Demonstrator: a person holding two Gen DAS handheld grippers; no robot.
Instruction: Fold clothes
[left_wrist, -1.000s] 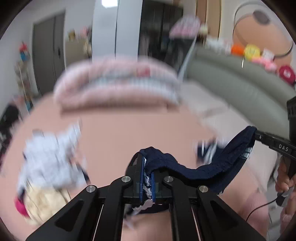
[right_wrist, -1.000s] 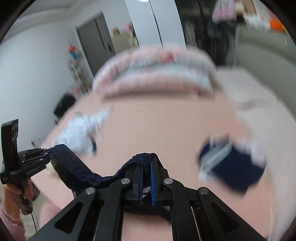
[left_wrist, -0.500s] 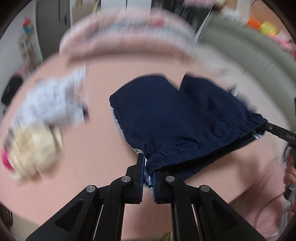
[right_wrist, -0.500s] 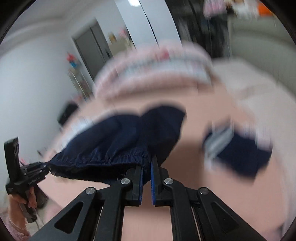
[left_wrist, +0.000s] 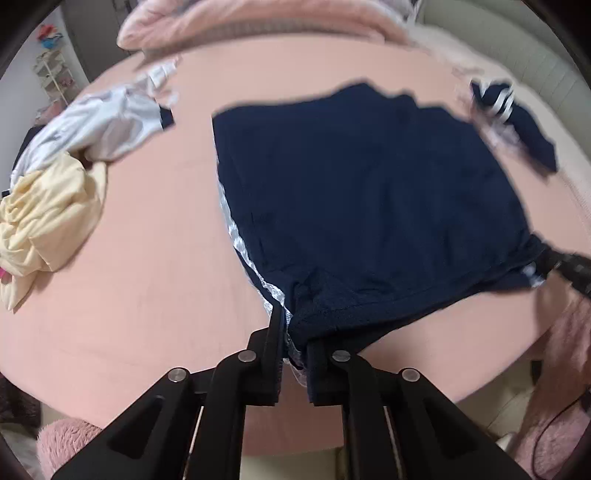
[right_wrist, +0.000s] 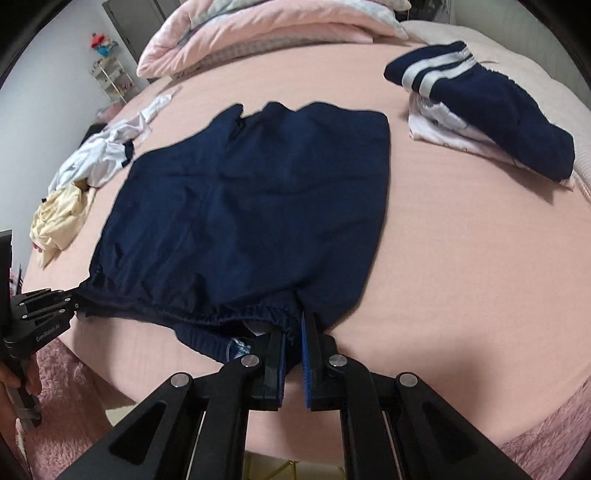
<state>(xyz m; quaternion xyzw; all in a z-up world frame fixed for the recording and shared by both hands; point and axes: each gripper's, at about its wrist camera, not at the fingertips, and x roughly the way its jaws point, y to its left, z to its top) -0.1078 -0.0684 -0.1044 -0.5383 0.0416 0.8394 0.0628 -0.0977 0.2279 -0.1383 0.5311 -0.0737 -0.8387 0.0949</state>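
the navy shorts (right_wrist: 255, 206) lie spread on the bed (right_wrist: 443, 240), waistband at its near edge. the left gripper (left_wrist: 295, 332), fingers narrow and just easing apart, pinches one waistband corner; the right gripper (right_wrist: 293, 332) clamps the other. keep the band taut, settle it flat, release only once wrinkles are out.

Navy shorts (right_wrist: 255, 206) lie flat on pink bed (right_wrist: 461, 240) — right gripper (right_wrist: 293, 332) (jaws nearly together) pinching waistband.

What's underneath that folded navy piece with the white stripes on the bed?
The striped navy garment lies on a folded white garment, its edges showing. Anything else beneath is hidden.
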